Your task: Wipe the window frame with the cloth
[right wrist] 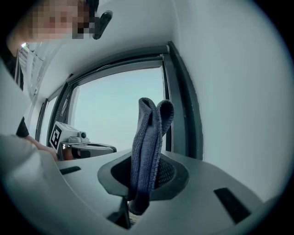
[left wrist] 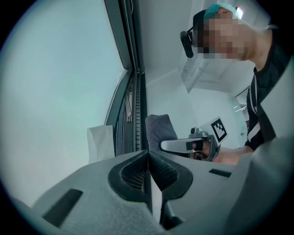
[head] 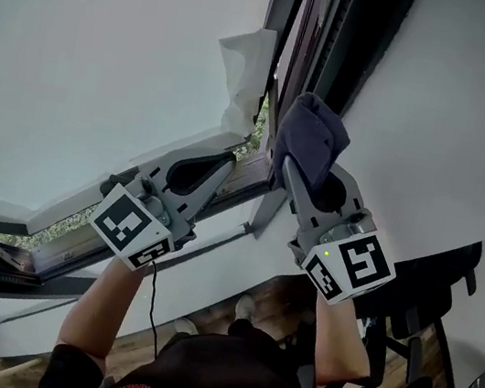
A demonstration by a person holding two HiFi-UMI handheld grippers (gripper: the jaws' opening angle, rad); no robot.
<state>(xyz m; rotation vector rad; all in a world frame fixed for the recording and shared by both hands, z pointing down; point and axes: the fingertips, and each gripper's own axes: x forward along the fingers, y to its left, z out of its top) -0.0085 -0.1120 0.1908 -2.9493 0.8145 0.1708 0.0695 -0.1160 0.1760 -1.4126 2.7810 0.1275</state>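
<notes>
A folded dark grey-blue cloth is clamped in my right gripper, which is shut on it; the cloth's top rests against the dark window frame. In the right gripper view the cloth stands up from the jaws in front of the frame. My left gripper is shut with nothing in it, its tips close to the lower frame left of the cloth. In the left gripper view the jaws meet, with the frame and the cloth beyond.
A white paper or film piece sticks on the glass next to the frame. A white wall lies right of the frame. Below are a wooden floor, a dark office chair and the person's legs.
</notes>
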